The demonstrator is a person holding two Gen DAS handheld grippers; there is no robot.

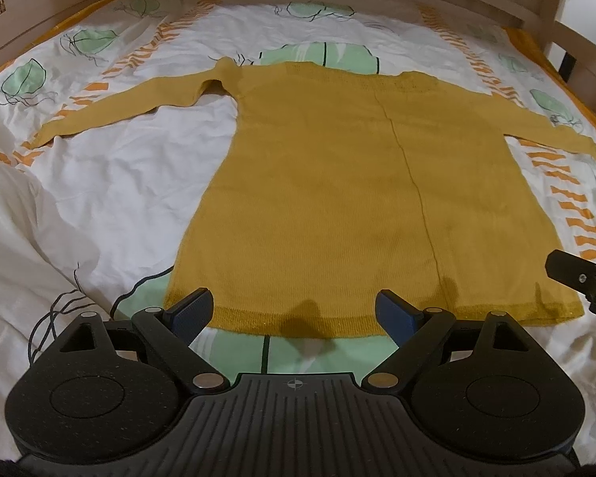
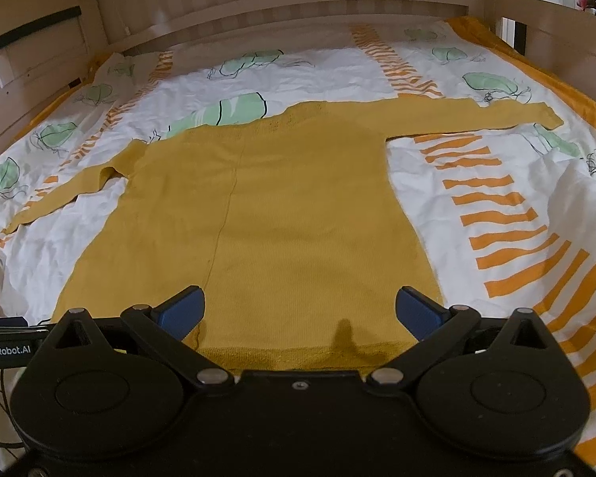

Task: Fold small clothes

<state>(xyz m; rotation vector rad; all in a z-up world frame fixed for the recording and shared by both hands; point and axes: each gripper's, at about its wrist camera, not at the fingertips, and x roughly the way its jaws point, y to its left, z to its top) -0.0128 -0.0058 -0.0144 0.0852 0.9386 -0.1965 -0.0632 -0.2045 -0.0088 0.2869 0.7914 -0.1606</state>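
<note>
Left wrist view: sweater [image 1: 318, 183] lies lengthwise away from left gripper [image 1: 294, 310], hem nearest (both sleeves spread sideways); right gripper [image 2: 300, 314] too, both wide open, empty.

Left gripper [image 1: 294, 310]: jaws spread wide, blue pads [image 1: 192, 312] well apart, nothing between them, pointing steeply downward. Right gripper [image 2: 300, 310]: likewise wide apart and empty, blue pads [image 2: 417, 312] tilted downward, level beside the left.
</note>
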